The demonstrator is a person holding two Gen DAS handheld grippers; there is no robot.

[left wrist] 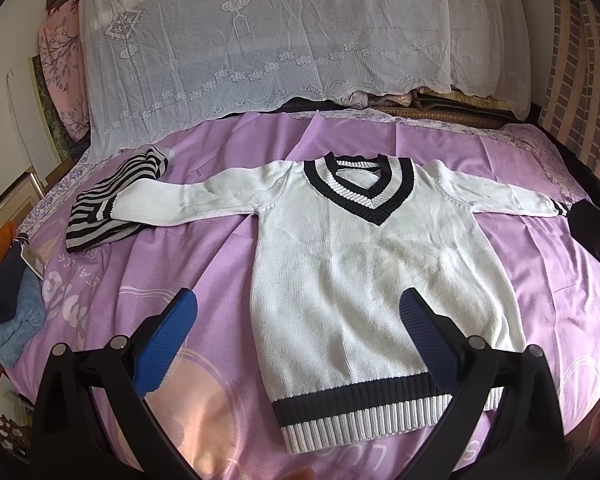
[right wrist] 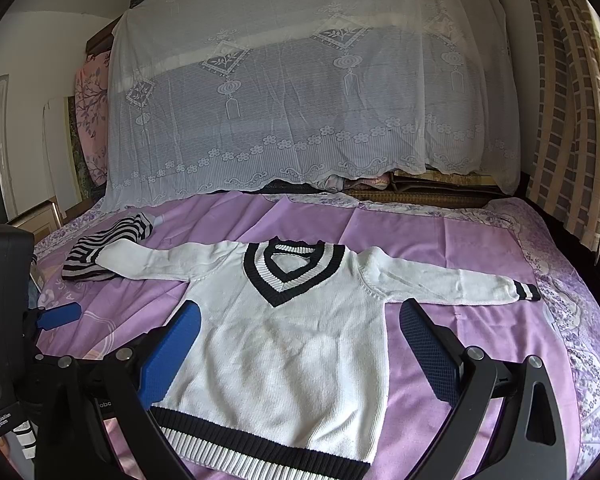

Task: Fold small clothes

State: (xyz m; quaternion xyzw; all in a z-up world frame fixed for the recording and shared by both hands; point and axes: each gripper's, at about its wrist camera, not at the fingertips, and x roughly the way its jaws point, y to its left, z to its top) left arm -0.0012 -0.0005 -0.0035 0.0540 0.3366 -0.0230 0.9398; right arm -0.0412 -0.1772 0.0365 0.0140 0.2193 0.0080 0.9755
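A small white knit sweater with a black-and-white V-neck and striped hem lies flat, front up, sleeves spread, on the purple bedsheet. It also shows in the right wrist view. My left gripper is open and empty, hovering above the sweater's lower left side. My right gripper is open and empty above the sweater's body. The left gripper's blue fingers show at the left edge of the right wrist view. The left sleeve cuff rests on a striped garment.
The folded black-and-white striped garment lies at the far left of the bed. Folded blue, navy and orange clothes sit at the bed's left edge. A white lace cloth covers a pile at the back. A checked curtain hangs right.
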